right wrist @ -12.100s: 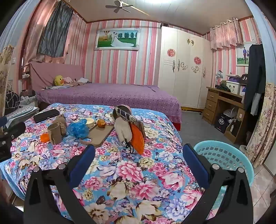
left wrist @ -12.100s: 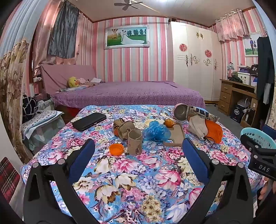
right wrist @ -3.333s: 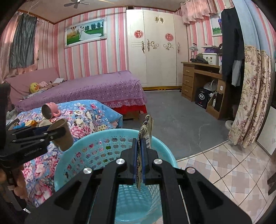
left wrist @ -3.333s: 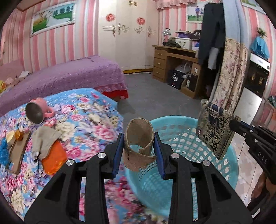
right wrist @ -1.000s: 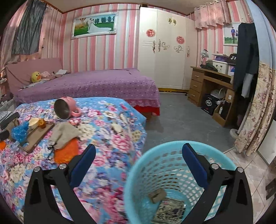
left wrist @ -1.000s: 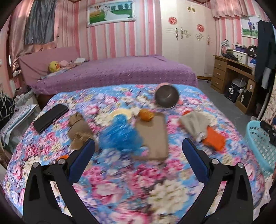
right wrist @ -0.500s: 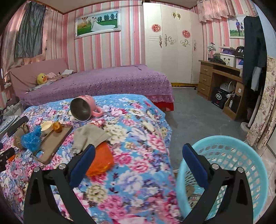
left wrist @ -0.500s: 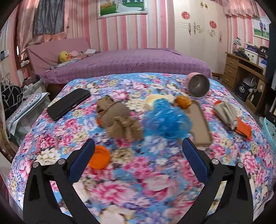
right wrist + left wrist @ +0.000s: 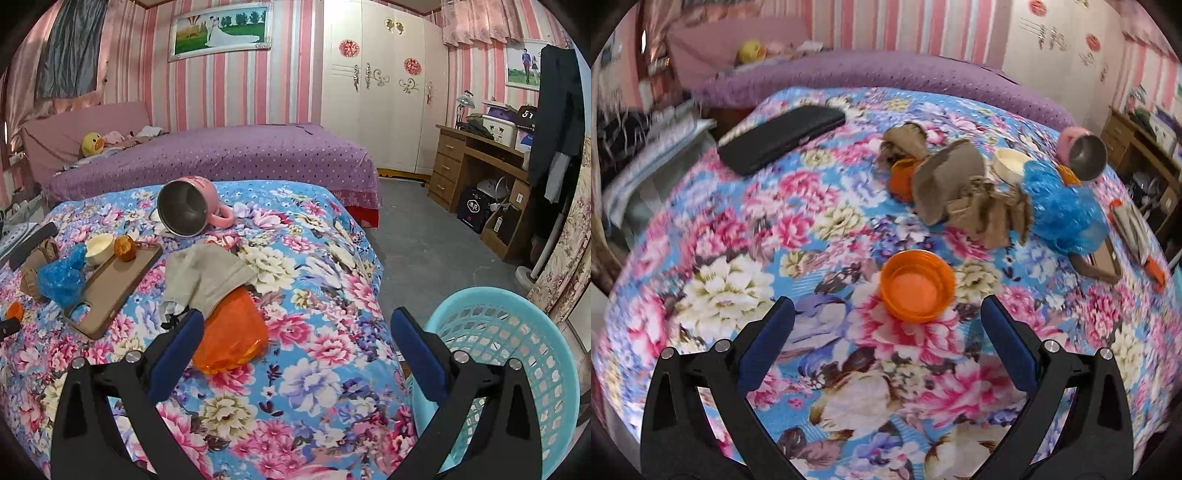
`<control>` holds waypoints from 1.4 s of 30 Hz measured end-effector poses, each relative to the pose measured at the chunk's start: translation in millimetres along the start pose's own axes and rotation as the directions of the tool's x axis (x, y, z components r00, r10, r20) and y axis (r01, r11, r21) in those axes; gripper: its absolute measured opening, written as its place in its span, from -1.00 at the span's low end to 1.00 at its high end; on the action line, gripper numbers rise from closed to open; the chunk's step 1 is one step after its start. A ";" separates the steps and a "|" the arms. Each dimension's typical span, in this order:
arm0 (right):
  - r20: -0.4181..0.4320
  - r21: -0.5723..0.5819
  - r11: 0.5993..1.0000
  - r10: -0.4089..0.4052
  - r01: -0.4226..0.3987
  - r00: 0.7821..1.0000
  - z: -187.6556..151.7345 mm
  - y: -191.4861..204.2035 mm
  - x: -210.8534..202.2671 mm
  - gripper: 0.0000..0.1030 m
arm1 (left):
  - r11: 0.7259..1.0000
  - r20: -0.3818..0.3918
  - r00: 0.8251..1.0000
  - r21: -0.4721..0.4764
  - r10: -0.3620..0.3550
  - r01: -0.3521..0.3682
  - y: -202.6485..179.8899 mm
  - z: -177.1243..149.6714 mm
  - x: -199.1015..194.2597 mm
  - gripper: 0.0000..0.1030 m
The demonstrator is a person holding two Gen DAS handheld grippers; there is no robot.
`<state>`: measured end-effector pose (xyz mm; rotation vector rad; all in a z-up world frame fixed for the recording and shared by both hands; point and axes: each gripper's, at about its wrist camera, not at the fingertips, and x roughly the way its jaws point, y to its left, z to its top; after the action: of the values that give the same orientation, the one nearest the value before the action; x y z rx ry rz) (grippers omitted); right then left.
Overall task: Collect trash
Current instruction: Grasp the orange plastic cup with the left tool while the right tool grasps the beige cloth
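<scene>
My left gripper [image 9: 886, 325] is open and empty, just short of an orange plastic lid [image 9: 916, 285] lying on the floral table cloth [image 9: 738, 229]. Behind the lid lie crumpled brown cardboard pieces [image 9: 964, 192] and a blue plastic bag [image 9: 1060, 206]. My right gripper [image 9: 295, 332] is open and empty above the table's right end, its left finger next to an orange plastic bag [image 9: 232, 336] under a grey cloth [image 9: 207, 273]. The turquoise trash basket [image 9: 498, 354] stands on the floor at the right.
A black case [image 9: 783, 136] lies at the table's far left. A brown tray [image 9: 114, 284] carries a small white bowl [image 9: 99, 248] and an orange fruit [image 9: 125, 248]. A pink steel-lined mug [image 9: 188, 210] lies on its side. A purple bed [image 9: 221, 155] stands behind.
My left gripper has moved down and closer to the orange lid, which now sits between the fingertips' line. My right gripper has swung left over the table; the basket has shifted to the right edge.
</scene>
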<state>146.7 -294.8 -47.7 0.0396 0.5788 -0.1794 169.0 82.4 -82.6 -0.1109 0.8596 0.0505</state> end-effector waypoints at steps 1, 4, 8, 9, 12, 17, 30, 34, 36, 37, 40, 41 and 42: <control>0.000 0.001 1.000 -0.001 0.001 1.000 0.4 0.5 0.3 0.91 | 1.000 0.003 1.000 -0.007 0.002 -0.002 0.7 0.8 0.2 0.88; -0.001 -0.001 1.000 -0.002 0.002 1.000 0.6 1.3 0.8 0.91 | 0.999 0.000 0.999 0.024 0.036 -0.036 -6.0 1.5 3.3 0.70; -0.003 -0.009 1.000 0.002 -0.002 1.000 0.9 2.5 0.5 0.91 | 0.994 0.020 0.998 0.099 0.051 -0.053 -19.8 1.0 2.9 0.22; -0.001 -0.009 1.000 -0.001 0.001 1.000 0.8 2.5 0.2 0.91 | 0.992 0.025 0.998 0.116 0.055 -0.058 -23.4 0.7 2.4 0.16; 0.003 -0.004 1.000 -0.002 0.002 1.000 1.4 2.6 0.1 0.91 | 0.986 0.039 0.998 0.153 0.056 -0.062 -30.5 1.7 2.0 -0.24; -0.005 0.009 0.999 0.031 -0.031 1.000 2.2 3.9 0.8 0.91 | 0.983 0.045 0.995 0.155 0.091 -0.097 -32.9 6.1 0.0 -0.24; -0.108 -0.069 0.988 0.129 -0.137 0.986 18.2 63.5 38.9 0.21 | 0.993 0.138 0.983 -0.015 0.122 -0.121 -25.6 36.5 -25.5 -0.24; -0.153 -0.075 0.986 0.134 -0.147 0.979 18.8 79.3 57.4 0.04 | 0.995 0.144 0.984 -0.011 0.104 -0.104 -34.7 38.3 -25.8 -0.24; -0.198 -0.078 0.984 0.145 -0.163 0.969 15.4 83.8 67.7 -0.47 | 0.995 0.141 0.985 -0.009 0.097 -0.097 -37.9 38.1 -25.2 -0.24; -0.202 -0.080 0.983 0.145 -0.164 0.969 15.2 84.9 68.6 -0.49 | 0.996 0.138 0.986 -0.009 0.089 -0.089 -38.7 38.2 -24.9 -0.24; -0.159 -0.074 0.981 0.165 -0.178 0.973 16.7 82.1 60.7 -0.61 | 0.998 0.138 0.988 -0.004 0.066 -0.066 -41.8 37.7 -26.1 -0.24; -0.135 -0.076 0.982 0.164 -0.176 0.977 17.5 80.6 55.9 -0.61 | 0.998 0.142 0.988 -0.001 0.066 -0.067 -42.7 37.7 -27.1 -0.24; -0.110 -0.077 0.982 0.165 -0.174 0.980 19.0 78.9 49.7 -0.61 | 0.998 0.145 0.987 0.000 0.067 -0.067 -43.1 37.7 -28.1 -0.24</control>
<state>212.0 -226.7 -60.1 0.0142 0.6822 0.0140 183.0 44.1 -33.6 -0.0727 0.7175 0.1182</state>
